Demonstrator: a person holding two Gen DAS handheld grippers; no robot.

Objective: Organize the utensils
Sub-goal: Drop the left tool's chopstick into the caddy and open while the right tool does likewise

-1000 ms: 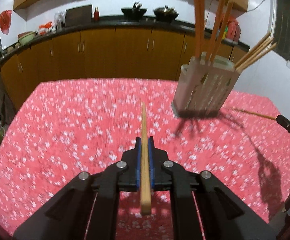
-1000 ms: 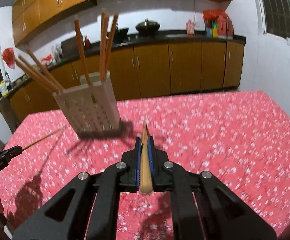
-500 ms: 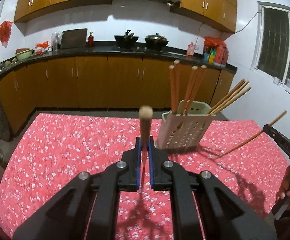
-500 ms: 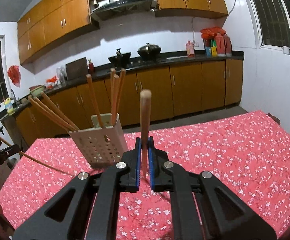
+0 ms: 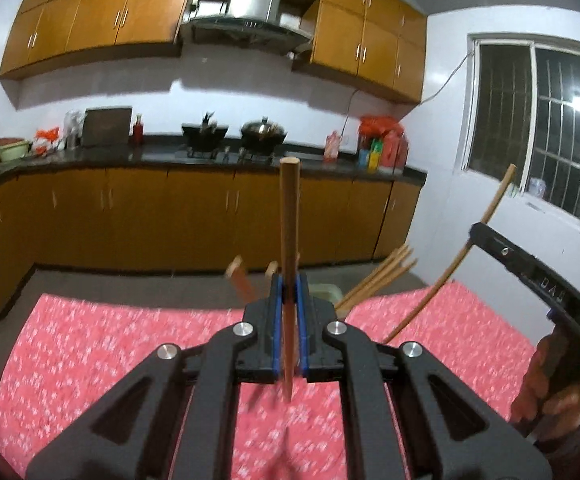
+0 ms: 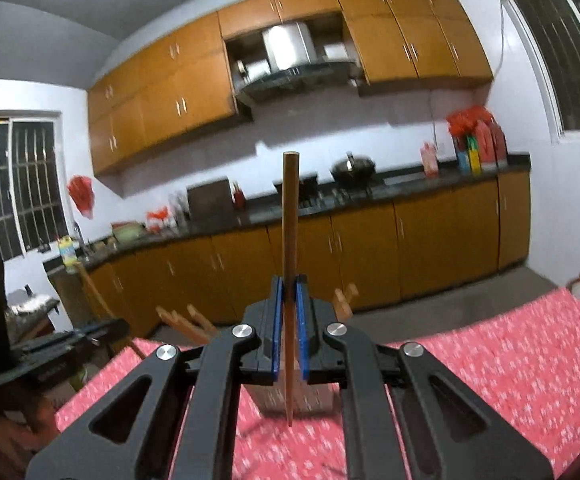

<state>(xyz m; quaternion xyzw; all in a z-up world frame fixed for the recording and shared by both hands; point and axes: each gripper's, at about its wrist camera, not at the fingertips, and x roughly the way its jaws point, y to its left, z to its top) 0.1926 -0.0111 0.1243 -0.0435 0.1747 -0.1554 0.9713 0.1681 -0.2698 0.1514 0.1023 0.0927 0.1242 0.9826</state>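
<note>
My left gripper (image 5: 288, 292) is shut on a wooden chopstick (image 5: 290, 224) that stands upright, thick end up. My right gripper (image 6: 288, 294) is shut on another wooden chopstick (image 6: 290, 216), also upright. The pale utensil holder (image 6: 295, 396) stands on the red floral tablecloth (image 6: 489, 360), mostly hidden behind the right gripper. In the left wrist view only its rim (image 5: 323, 290) and several chopsticks (image 5: 377, 280) leaning out of it show behind the fingers. The right gripper with its chopstick (image 5: 449, 268) shows at the right of the left wrist view.
The table with the red cloth (image 5: 90, 340) fills the lower part of both views. Behind it are wooden kitchen cabinets (image 5: 170, 220) and a dark counter with pots (image 5: 264, 132). A window (image 5: 529, 120) is in the right wall.
Both grippers have tilted upward and risen, so the chopsticks now stand upright. The holder has dropped low in both views, behind the fingers.
</note>
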